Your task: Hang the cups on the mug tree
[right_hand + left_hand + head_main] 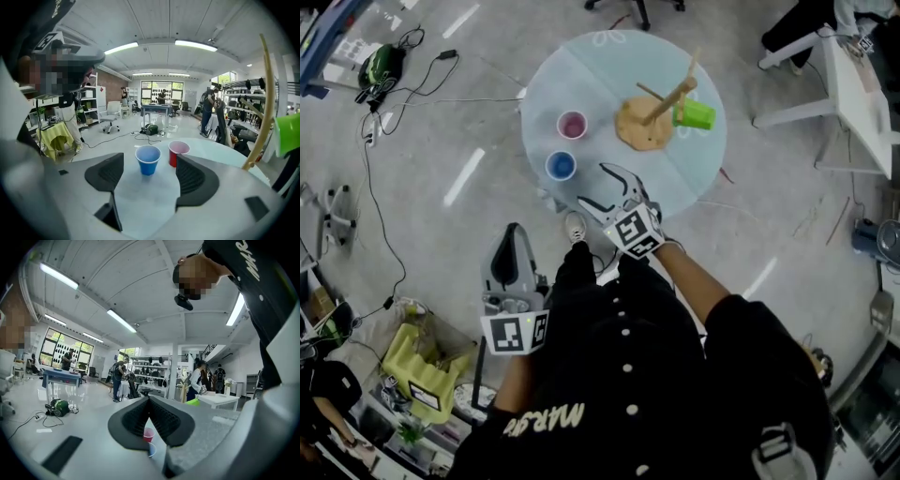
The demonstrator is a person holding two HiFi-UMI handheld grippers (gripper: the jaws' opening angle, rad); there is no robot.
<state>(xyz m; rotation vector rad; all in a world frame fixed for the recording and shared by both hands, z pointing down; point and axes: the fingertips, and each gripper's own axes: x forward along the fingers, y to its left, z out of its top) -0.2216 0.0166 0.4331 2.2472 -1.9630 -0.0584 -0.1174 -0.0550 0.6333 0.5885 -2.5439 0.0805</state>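
My right fingers (108,174) were spread and empty, and my left fingers (133,420) were pressed together. The blue cup (147,159) stood on the surface (581,84) at 12 o'clock from the right ones. I judged it light and thin, best pinched gently at the rim.

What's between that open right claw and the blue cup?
Only bare table lies between the right gripper and blue cup, per the right gripper view.

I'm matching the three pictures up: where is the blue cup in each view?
Head view: blue cup on the table's left side, below the red cup.
Left gripper view: blue cup low centre, past the shut jaws, under the red cup.
Right gripper view: blue cup centre, seen between the open jaws, left of the red cup.
Shared landmark: red cup.
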